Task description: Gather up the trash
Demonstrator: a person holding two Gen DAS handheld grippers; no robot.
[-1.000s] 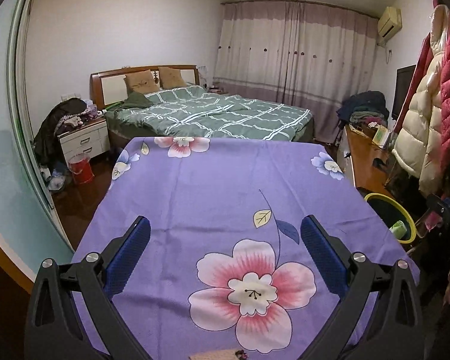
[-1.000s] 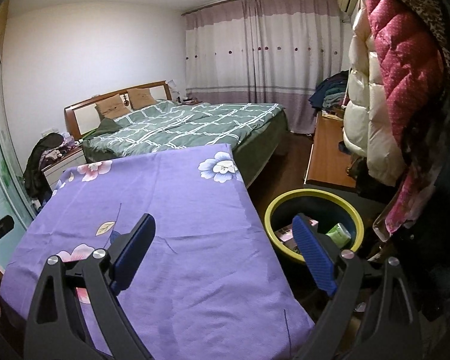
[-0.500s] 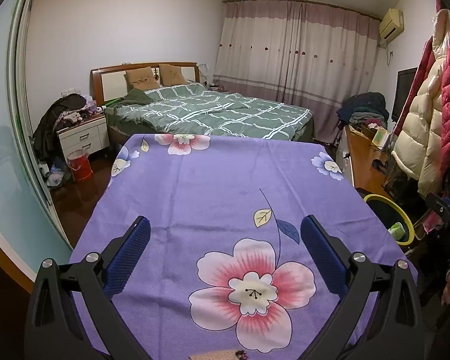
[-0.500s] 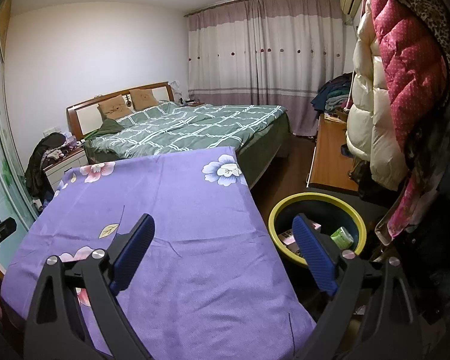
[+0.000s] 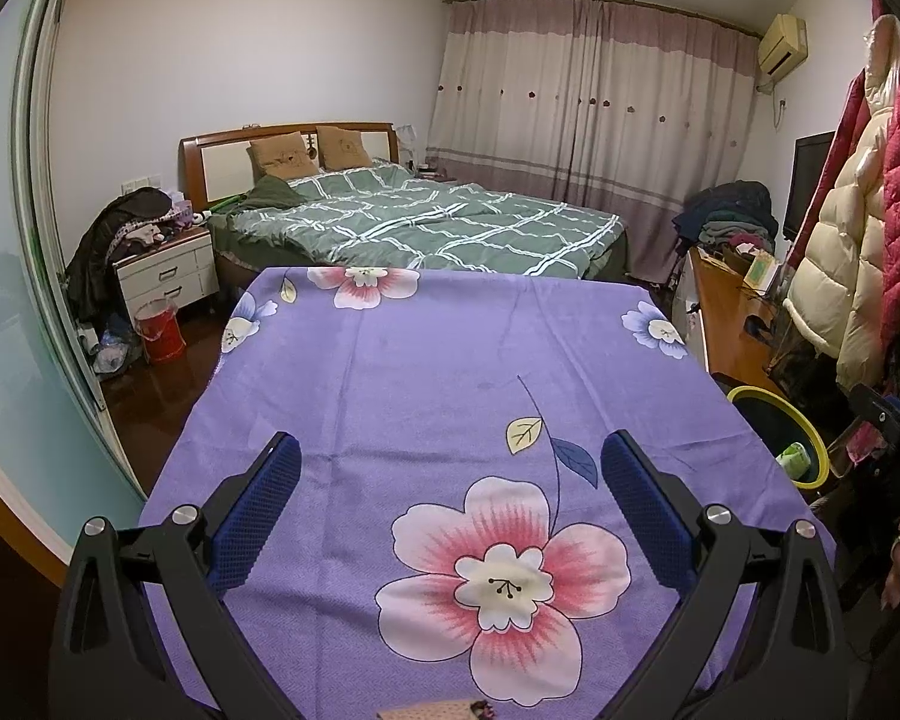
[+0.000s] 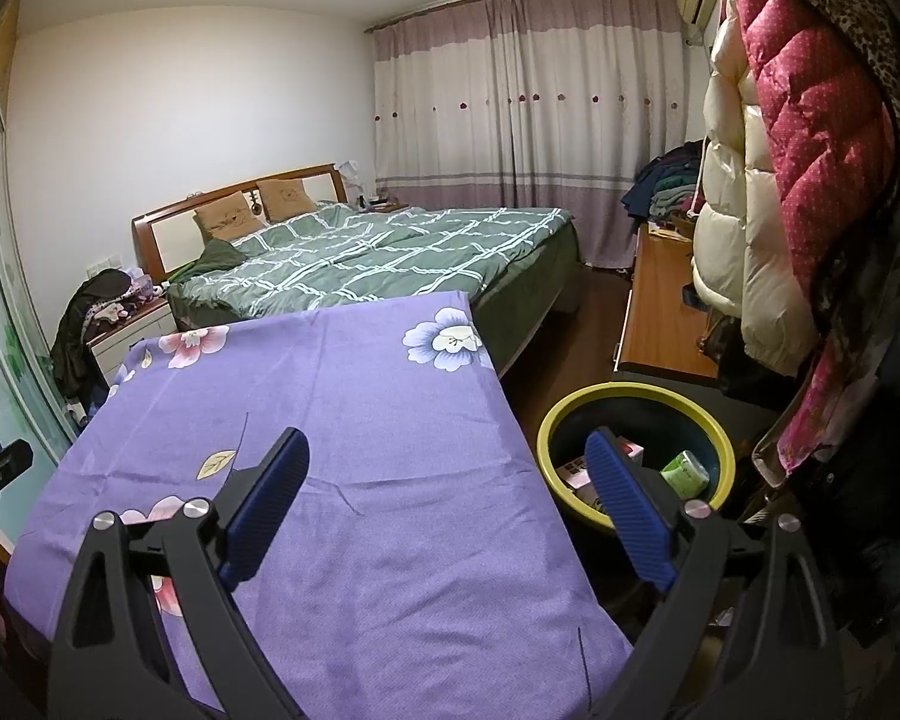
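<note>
Both tools, left tool [image 5: 450, 480] and right tool [image 6: 447, 480], hovering spread, empty; desk [image 5: 426, 372] showing no trash, bin [image 6: 633, 396] filled; collection looking done.

There was one table [image 5: 426, 372], one yellow-rimmed bin [image 6: 633, 395] holding at least two pieces of trash [image 6: 684, 473], two grippers, two pillows [image 5: 282, 157], one bed [image 5: 426, 222].

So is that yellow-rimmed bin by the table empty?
No, the right wrist view shows the bin holding a green packet and a pink-and-white box.
</note>
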